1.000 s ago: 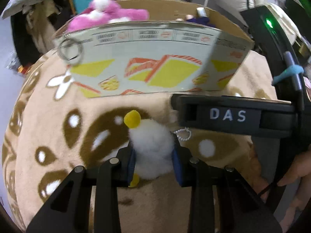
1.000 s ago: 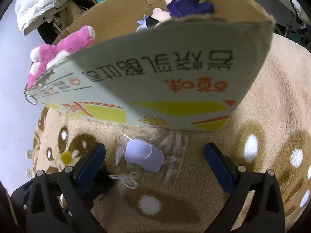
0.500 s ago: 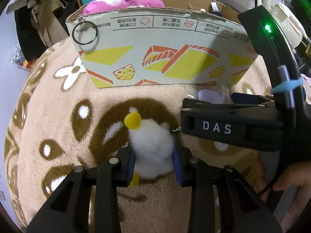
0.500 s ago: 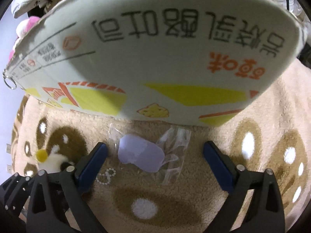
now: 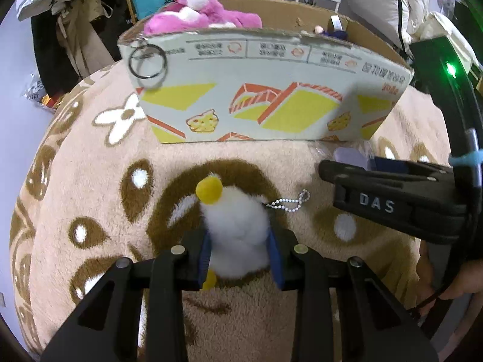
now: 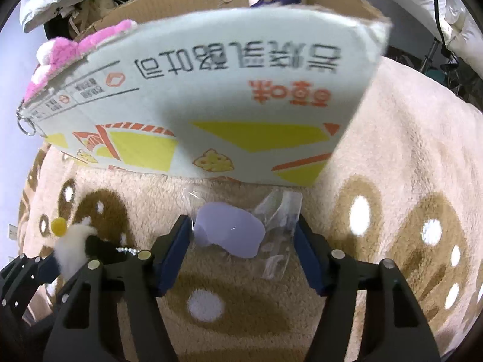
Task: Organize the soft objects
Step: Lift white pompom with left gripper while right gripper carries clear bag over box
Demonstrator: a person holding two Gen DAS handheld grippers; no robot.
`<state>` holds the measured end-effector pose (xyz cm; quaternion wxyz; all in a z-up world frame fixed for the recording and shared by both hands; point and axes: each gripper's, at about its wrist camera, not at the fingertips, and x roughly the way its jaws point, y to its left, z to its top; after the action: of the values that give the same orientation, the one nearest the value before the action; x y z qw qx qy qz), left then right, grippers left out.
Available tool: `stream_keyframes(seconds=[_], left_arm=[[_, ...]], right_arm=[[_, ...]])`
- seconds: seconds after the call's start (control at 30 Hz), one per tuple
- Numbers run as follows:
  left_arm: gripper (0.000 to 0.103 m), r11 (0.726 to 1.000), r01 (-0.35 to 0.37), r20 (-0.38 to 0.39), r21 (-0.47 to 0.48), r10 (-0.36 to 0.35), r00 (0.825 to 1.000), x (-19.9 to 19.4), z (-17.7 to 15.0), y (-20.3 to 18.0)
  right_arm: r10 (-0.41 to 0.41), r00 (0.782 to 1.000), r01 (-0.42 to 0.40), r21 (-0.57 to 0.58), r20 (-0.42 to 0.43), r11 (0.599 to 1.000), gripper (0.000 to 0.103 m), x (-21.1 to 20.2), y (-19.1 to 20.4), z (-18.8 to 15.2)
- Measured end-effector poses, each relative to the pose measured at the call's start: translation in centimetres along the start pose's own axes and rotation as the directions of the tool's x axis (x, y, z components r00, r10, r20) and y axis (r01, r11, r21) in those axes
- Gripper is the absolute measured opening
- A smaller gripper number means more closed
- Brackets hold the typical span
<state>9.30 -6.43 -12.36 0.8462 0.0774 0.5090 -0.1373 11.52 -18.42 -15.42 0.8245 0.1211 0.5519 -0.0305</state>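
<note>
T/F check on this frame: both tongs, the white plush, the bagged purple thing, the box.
1. The left tongs are shut on the white plush. True.
2. The purple item in its clear bag lies inside the cardboard box. False: it lies on the blanket in front of the box, between the right tongs, whose jaws are closing.
3. A pink plush sits in the box. True.
4. The white plush has a red tip. False: it is yellow.
5. A metal ring hangs at a box corner. True.
</note>
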Motion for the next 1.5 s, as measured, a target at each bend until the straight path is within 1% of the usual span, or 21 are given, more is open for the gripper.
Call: stream_keyframes(seconds=[0.17, 0.2, 0.33, 0.37, 0.5, 0.6, 0.63, 0.7, 0.73, 0.77, 0.8, 0.83, 1.0, 1.03, 1.1, 1.13, 1.27, 1.37, 1.5], left_arm=[[0.030, 0.999, -0.027, 0.038, -0.019, 0.027, 0.999, -0.7, 0.4, 1.1], [0.030, 0.999, -0.032, 0.045, -0.023, 0.033, 0.998, -0.9, 0.4, 1.2], [0.030, 0.998, -0.060, 0.084, -0.022, 0.061, 0.995, -1.9, 0.5, 1.4], [0.030, 0.997, -0.080, 0.108, -0.017, 0.082, 0.991, -2.4, 0.5, 1.4], [0.030, 0.996, -0.086, 0.163, -0.034, 0.090, 0.982, -4.2, 0.5, 1.2], [0.030, 0.994, -0.104, 0.224, -0.034, 0.109, 0.968, -5.8, 0.7, 1.3], [0.030, 0.994, -0.106, 0.247, -0.030, 0.110, 0.963, -6.5, 0.7, 1.1], [0.030, 0.995, -0.101, 0.304, -0.023, 0.103, 0.947, -7.9, 0.9, 1.0], [0.030, 0.995, -0.100, 0.320, -0.021, 0.102, 0.942, -8.2, 0.9, 1.0], [0.030, 0.995, -0.099, 0.348, -0.018, 0.099, 0.932, -8.9, 1.1, 1.0], [0.030, 0.995, -0.098, 0.362, -0.017, 0.097, 0.927, -9.2, 1.2, 0.9], [0.030, 0.996, -0.093, 0.382, -0.012, 0.090, 0.920, -9.7, 1.4, 0.9], [0.030, 0.996, -0.091, 0.430, 0.015, 0.076, 0.900, -11.0, 2.6, 0.8], [0.030, 0.995, -0.094, 0.440, 0.024, 0.074, 0.895, -11.2, 2.9, 0.7], [0.030, 0.994, -0.101, 0.467, 0.049, 0.067, 0.882, -11.7, 3.6, 0.3], [0.030, 0.993, -0.104, 0.480, 0.061, 0.062, 0.875, -11.9, 4.0, 0.1], [0.030, 0.989, -0.103, 0.506, 0.106, 0.035, 0.862, -12.4, 5.6, -0.8], [0.031, 0.985, -0.109, 0.530, 0.130, 0.024, 0.848, -12.3, 6.9, -1.4], [0.031, 0.983, -0.109, 0.547, 0.149, 0.010, 0.837, -11.8, 8.6, -2.0]], right_arm=[[0.019, 1.000, -0.019, 0.021, 0.004, 1.000, 0.069, -1.2, -1.6, -0.6], [0.022, 1.000, -0.022, 0.022, 0.008, 1.000, 0.069, -1.7, -1.8, -1.2], [0.041, 0.998, -0.042, 0.017, 0.040, 0.999, 0.069, -3.7, -2.2, -1.8], [0.047, 0.997, -0.048, 0.014, 0.055, 0.999, 0.069, -4.3, -2.3, -1.9], [0.073, 0.993, -0.074, 0.001, 0.093, 0.997, 0.069, -6.4, -3.2, -2.4], [0.093, 0.987, -0.095, 0.005, 0.127, 0.995, 0.069, -8.3, -3.7, -2.7], [0.100, 0.985, -0.102, 0.005, 0.141, 0.995, 0.069, -8.7, -3.3, -2.6], [0.115, 0.978, -0.117, 0.001, 0.176, 0.993, 0.069, -9.8, -3.7, -2.0], [0.122, 0.973, -0.124, -0.003, 0.198, 0.992, 0.069, -10.5, -3.8, -2.0], [0.128, 0.967, -0.130, -0.006, 0.218, 0.992, 0.069, -10.9, -3.4, -2.0], [0.133, 0.964, -0.135, -0.009, 0.232, 0.991, 0.069, -11.2, -2.7, -1.8], [0.144, 0.955, -0.146, -0.011, 0.259, 0.989, 0.069, -12.1, -2.8, -1.9], [0.168, 0.927, -0.166, -0.036, 0.335, 0.986, 0.069, -13.9, -2.1, -1.3], [0.174, 0.919, -0.170, -0.042, 0.354, 0.985, 0.069, -14.3, -2.1, -1.0], [0.175, 0.909, -0.168, -0.050, 0.378, 0.984, 0.069, -14.4, -1.9, -0.4], [0.179, 0.899, -0.171, -0.056, 0.399, 0.984, 0.069, -14.7, -2.0, -0.1], [0.189, 0.877, -0.175, -0.072, 0.442, 0.982, 0.069, -14.8, -2.6, 0.9], [0.196, 0.866, -0.182, -0.075, 0.460, 0.981, 0.069, -14.7, -3.0, 1.7], [0.202, 0.855, -0.182, -0.087, 0.478, 0.979, 0.069, -14.6, -3.0, 2.8]])
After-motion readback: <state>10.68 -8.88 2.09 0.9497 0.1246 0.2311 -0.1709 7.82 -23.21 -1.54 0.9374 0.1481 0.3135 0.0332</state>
